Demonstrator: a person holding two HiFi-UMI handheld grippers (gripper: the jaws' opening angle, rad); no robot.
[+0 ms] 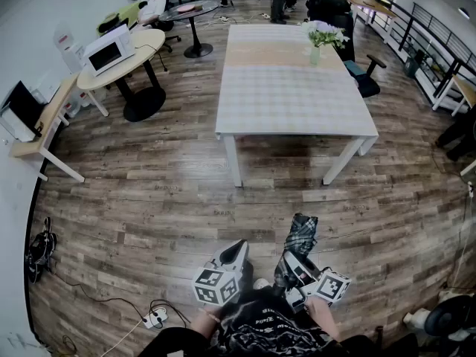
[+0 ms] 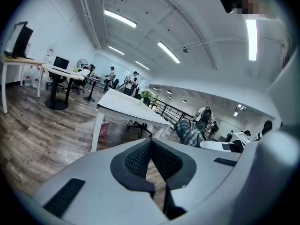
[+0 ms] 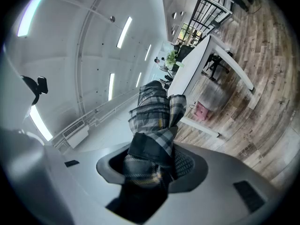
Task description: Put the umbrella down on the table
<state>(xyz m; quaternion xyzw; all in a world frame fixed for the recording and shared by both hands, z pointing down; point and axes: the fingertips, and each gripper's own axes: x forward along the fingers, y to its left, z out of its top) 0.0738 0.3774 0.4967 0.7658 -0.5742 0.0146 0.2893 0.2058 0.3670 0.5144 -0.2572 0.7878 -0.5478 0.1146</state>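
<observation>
head view: folded plaid umbrella (image 1: 301, 235) is clamped in the right tool (image 1: 291, 268), well short of the tabletop (image 1: 290, 88), on its near side. left tool (image 1: 235, 253) is pinched closed, empty. risk imo: fabric grip slips on the walk over, umbrella drops early.

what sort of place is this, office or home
Probably an open-plan office or co-working space: a large white table, a swivel office chair beside it, and a microwave on a round table.

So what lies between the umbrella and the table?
Only bare wood floor separates the umbrella from the table, seen in the head view.
</observation>
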